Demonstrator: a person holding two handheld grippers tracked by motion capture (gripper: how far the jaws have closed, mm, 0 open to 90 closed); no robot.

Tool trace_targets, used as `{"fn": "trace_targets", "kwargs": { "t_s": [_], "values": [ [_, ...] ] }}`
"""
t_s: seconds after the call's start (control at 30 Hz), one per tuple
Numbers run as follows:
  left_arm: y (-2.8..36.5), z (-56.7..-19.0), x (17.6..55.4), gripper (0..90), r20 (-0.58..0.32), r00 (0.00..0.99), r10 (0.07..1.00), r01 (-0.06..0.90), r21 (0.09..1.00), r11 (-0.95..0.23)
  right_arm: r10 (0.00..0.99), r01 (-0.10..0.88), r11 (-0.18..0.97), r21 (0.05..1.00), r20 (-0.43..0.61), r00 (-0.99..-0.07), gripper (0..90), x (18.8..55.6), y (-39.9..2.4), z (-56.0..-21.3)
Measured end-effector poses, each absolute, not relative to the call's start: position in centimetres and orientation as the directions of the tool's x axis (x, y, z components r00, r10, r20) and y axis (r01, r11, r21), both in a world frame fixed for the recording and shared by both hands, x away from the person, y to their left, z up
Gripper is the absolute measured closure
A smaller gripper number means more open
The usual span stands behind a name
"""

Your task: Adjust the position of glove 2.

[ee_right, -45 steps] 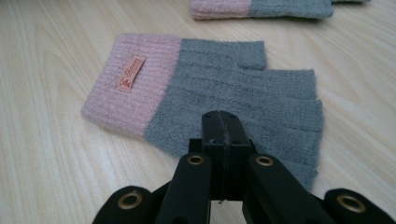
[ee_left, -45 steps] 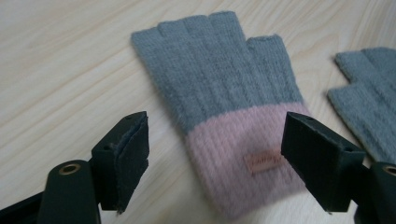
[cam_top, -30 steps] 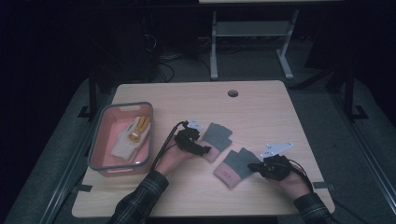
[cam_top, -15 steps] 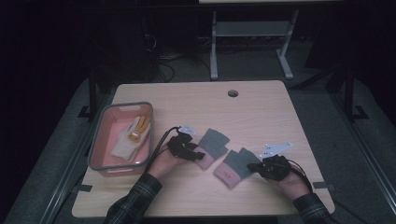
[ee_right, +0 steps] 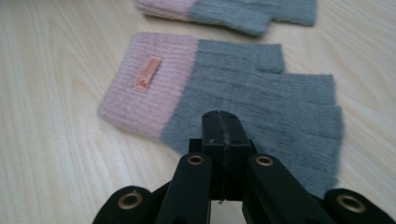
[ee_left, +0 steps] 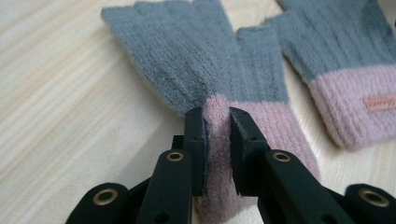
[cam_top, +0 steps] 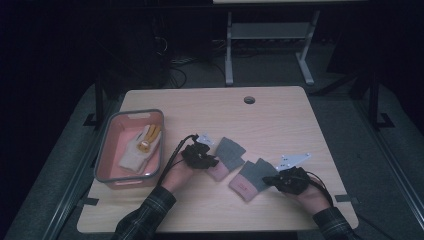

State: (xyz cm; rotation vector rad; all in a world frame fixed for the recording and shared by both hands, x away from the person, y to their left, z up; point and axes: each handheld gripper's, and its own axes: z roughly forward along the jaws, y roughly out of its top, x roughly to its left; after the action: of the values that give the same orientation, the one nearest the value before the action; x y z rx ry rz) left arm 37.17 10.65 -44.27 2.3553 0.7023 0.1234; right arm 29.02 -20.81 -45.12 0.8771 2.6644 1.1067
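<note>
— Dark room all round, with a pale wood-grain table (cam_top: 280, 120) lit in the middle. What sits on it?

— Biggest thing is a pink tub (cam_top: 107, 148) with a grey rim at the left, holding a cream knitted glove (cam_top: 135, 152) with yellow tips. To its right, on bare wood, lie two fingerless gloves, grey over the hand and pink at the ribbed cuff, close beside each other.

— Soft stuff?

— Fuzzy knit, flat and limp. The right glove (ee_right: 243, 100) carries a small orange label (ee_right: 146, 73) sewn on its cuff.

— Which step is in hand?

— I'd judge it's the pick-up of the left glove (ee_left: 201, 70). The left gripper (ee_left: 217, 121) has just been closing, and its jaws now pinch a raised fold of the pink cuff between them, the wool bunched up between the pads.

— And the other hand?

— The right gripper (ee_right: 223, 123) has its jaws pressed fully together with nothing between them, the tips over the grey edge of the right glove; whether they press on it I can't tell.

— Next move?

— Probably a lift toward the tub. The knit will droop and stretch, so the pinch needs to stay firm, and the glove should clear its neighbour before it travels.
</note>
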Motion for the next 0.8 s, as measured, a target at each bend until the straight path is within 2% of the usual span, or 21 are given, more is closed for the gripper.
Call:
{"fn": "trace_targets", "kwargs": {
  "t_s": [0.13,0.47,0.6,0.7,0.8],
  "values": [
    [10.4,-43.7,36.9,78.2,-0.086,0.845,0.527,0.449,0.648,-0.615,0.534,0.456,0.584,0.672,0.105,-0.839,90.0,28.8,-20.2,-45.3],
    [8.7,-43.1,35.9,78.2,-0.056,0.877,0.477,0.392,0.655,-0.646,0.515,0.449,0.614,0.648,0.102,-0.851,90.0,28.8,-18.9,-46.0],
    [8.6,-42.9,35.9,78.2,0.018,0.860,0.510,0.386,0.632,-0.672,0.512,0.445,0.617,0.649,0.099,-0.853,90.0,28.8,-18.9,-46.0],
    [8.9,-43.1,36.3,78.2,-0.007,0.850,0.526,0.410,0.635,-0.654,0.511,0.444,0.618,0.649,0.097,-0.854,90.0,28.8,-18.9,-46.0],
    [8.7,-43.1,36.2,78.1,0.012,0.847,0.531,0.408,0.626,-0.664,0.514,0.446,0.616,0.649,0.098,-0.852,90.0,28.8,-18.8,-46.0]
  ]
}}
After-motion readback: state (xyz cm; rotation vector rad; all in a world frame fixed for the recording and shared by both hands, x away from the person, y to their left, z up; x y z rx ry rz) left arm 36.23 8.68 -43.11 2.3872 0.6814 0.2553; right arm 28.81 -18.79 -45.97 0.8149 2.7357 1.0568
